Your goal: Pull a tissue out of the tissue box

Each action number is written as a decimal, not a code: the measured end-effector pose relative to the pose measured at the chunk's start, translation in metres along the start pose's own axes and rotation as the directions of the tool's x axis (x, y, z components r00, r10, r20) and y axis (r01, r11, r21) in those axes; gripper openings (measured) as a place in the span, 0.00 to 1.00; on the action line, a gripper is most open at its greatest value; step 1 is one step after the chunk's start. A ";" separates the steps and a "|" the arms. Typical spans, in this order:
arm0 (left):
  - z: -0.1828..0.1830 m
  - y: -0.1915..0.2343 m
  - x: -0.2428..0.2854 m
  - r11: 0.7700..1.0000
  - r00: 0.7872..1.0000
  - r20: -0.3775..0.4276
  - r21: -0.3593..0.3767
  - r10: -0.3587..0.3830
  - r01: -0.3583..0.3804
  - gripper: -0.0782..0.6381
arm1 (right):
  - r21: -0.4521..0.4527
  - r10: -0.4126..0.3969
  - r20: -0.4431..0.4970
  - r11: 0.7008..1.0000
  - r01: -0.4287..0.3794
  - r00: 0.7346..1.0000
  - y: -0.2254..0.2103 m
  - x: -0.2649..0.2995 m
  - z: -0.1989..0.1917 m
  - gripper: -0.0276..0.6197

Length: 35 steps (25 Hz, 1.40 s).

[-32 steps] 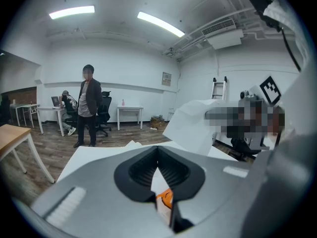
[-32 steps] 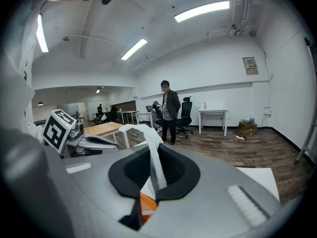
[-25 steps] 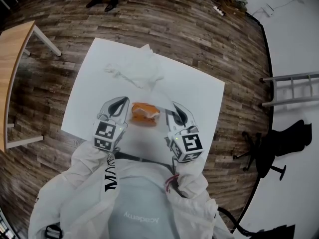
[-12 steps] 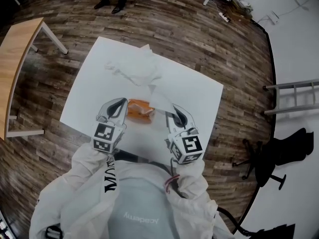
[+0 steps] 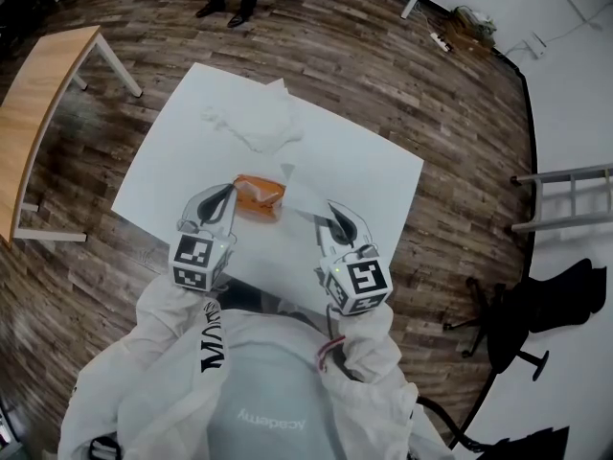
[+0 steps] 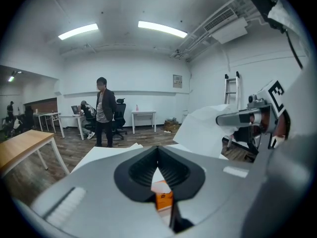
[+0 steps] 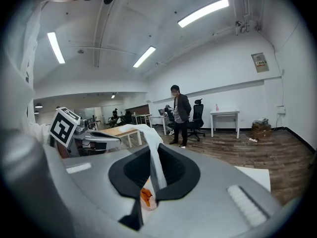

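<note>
**Tissue clamped in the right hand-held gripper, beside the box**

In the head view, the orange tissue box (image 5: 259, 193) lay near the middle of the white counter (image 5: 369, 175), a little toward the person's side. A pile of loose, crumpled tissues (image 5: 254, 123) rested on the counter at about 12 o'clock from the box, apart from it.

The right hand-held gripper (image 5: 330, 217) stood at about 4 o'clock from the box, near it but not touching. Its jaws were pressed together on a white tissue (image 5: 303, 195). In the right gripper view the thin sheet passed straight between the two black pads and went down toward the orange box below them. From the head view, the tissue stretched from the box's right end toward 4 o'clock, up to the jaws. Whether its far end was yet free of the box opening, I could not tell.

The left hand-held gripper (image 5: 218, 202) stood at about 8 o'clock from the box, just beside its left end. In the left gripper view its jaw tips met each other and nothing was caught between them. The box showed only through the small gap under the tips, lying on the counter beyond them.

A person in dark clothes (image 6: 104, 110) stood on the wooden floor far behind the counter.
</note>
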State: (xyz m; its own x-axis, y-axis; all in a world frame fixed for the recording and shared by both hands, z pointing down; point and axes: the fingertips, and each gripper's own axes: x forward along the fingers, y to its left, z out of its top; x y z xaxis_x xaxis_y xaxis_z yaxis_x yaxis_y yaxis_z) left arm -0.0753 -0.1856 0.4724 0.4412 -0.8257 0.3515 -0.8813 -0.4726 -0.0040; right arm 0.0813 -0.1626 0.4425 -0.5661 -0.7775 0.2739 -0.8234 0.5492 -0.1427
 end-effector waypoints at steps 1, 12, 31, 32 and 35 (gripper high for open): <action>0.001 -0.002 -0.003 1.000 1.000 0.004 0.003 0.009 -0.009 0.11 | -0.004 0.007 0.004 1.000 -0.007 1.000 0.000 -0.004 0.000 0.05; 0.001 -0.042 -0.035 0.997 0.997 0.032 0.035 0.063 -0.064 0.11 | -0.022 0.061 0.034 0.998 -0.060 0.998 0.002 -0.050 -0.007 0.05; -0.015 -0.093 -0.097 0.991 0.992 0.024 0.041 0.127 -0.128 0.11 | -0.012 0.142 0.049 0.990 -0.141 0.989 0.025 -0.109 -0.031 0.05; -0.015 -0.093 -0.098 0.991 0.991 0.025 0.042 0.129 -0.130 0.11 | -0.010 0.143 0.050 0.990 -0.143 0.988 0.025 -0.109 -0.031 0.05; -0.014 -0.094 -0.102 0.990 0.991 0.028 0.044 0.131 -0.133 0.11 | -0.007 0.144 0.053 0.990 -0.144 0.988 0.027 -0.111 -0.031 0.05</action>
State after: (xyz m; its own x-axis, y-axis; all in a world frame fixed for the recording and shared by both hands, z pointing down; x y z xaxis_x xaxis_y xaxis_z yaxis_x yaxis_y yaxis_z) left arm -0.0396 -0.0530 0.4498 0.3261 -0.8890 0.3215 -0.9237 -0.3720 -0.0916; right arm 0.1229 -0.0520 0.4381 -0.6798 -0.7056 0.1998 -0.7333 0.6573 -0.1739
